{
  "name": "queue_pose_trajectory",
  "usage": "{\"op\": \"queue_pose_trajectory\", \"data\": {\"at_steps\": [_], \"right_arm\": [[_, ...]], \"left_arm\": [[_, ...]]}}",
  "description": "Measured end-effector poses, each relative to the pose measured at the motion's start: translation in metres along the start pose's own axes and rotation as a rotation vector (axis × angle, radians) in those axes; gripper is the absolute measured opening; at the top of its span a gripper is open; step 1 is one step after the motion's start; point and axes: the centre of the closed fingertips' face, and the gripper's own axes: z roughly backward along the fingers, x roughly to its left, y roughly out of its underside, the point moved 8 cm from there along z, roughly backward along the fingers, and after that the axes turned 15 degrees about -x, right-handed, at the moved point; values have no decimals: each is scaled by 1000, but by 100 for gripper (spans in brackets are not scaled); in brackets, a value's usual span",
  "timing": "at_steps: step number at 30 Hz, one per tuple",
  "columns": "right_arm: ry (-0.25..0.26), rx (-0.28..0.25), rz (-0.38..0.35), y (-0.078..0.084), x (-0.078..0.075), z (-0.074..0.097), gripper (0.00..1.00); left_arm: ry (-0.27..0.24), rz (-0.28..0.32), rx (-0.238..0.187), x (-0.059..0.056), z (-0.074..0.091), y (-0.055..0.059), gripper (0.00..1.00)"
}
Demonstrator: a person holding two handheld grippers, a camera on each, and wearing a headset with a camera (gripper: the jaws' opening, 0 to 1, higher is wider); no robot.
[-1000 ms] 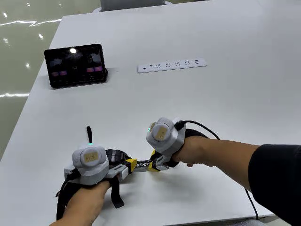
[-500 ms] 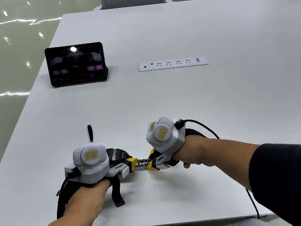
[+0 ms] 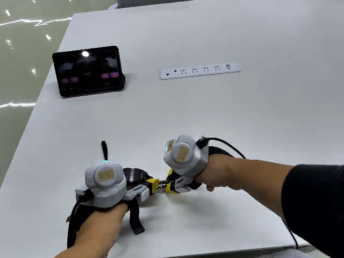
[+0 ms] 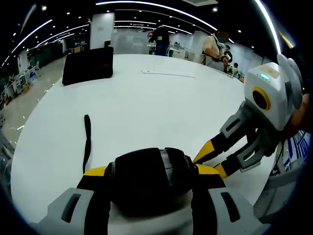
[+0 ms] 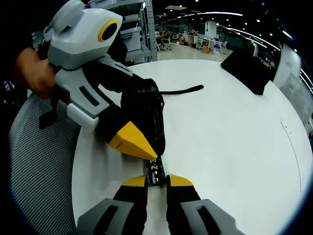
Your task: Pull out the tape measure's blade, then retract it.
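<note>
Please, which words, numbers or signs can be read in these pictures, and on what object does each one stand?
"23": white digits on the black tape measure blade, held by the right gripper.
Dark tablet screen: icons blurred, unreadable.
Long white power strip: markings too small to read.

Black plastic tape measure [image 4: 149, 178] on smooth white table [image 3: 215, 118].
</note>
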Motion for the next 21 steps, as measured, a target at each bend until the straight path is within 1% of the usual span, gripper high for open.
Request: {"op": "queue_pose_trajectory", "data": {"at_steps": [4, 11, 21], "right_arm": [[1, -9, -9, -1, 0, -1, 11], [2, -11, 3, -4, 1, -5, 11], [-3, -22, -5, -8, 1, -9, 11]], "left_arm": [[-1, 2, 1, 0, 0, 0, 63], [-2, 4, 0, 0, 0, 0, 63], [0, 7, 3, 1, 0, -1, 63]]}}
